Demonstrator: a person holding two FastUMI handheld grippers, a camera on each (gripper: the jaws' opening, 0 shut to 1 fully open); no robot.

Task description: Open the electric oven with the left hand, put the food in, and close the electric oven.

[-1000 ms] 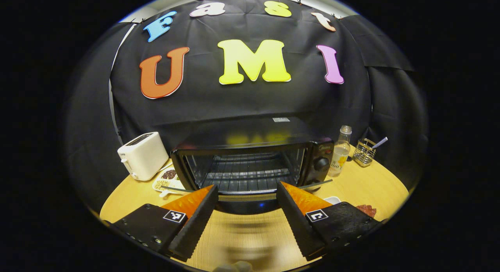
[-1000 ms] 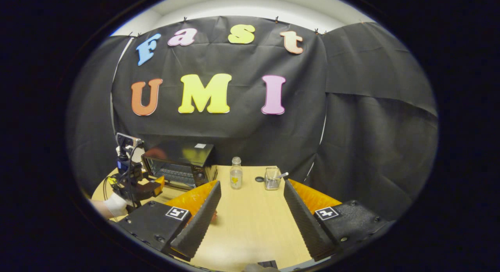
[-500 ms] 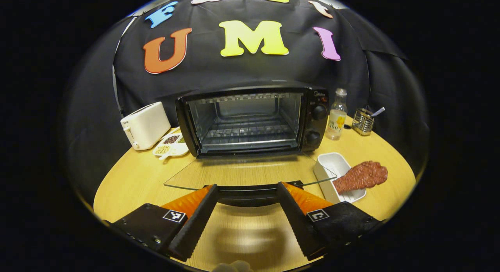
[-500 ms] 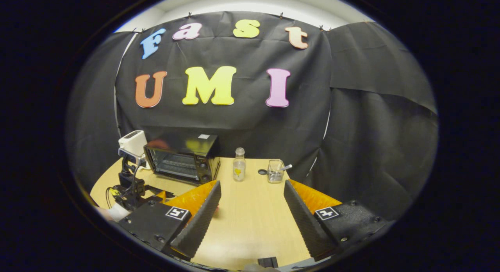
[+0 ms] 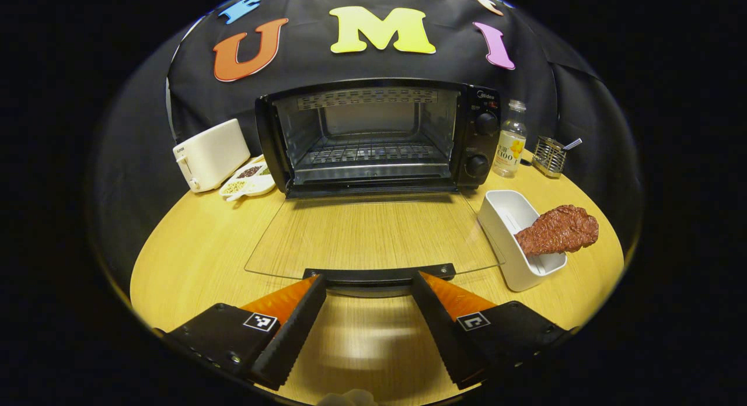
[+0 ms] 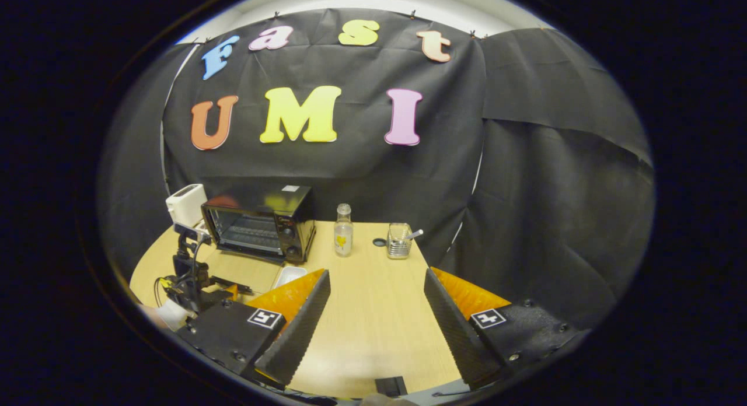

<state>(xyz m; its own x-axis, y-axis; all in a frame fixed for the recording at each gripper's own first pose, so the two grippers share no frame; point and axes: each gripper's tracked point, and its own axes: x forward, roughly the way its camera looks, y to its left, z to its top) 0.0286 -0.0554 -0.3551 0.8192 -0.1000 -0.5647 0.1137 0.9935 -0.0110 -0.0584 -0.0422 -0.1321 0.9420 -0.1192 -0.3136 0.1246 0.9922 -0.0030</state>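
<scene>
Ahead of your left gripper, with its orange-backed black fingers and black-and-white square markers, stands a black oven with a silvery rack. To its right lies reddish-brown meat in a white dish. Left of the oven sits a white toaster. The table is pale wood grain. Past your right gripper, a clear bottle bears a yellow label.
</scene>
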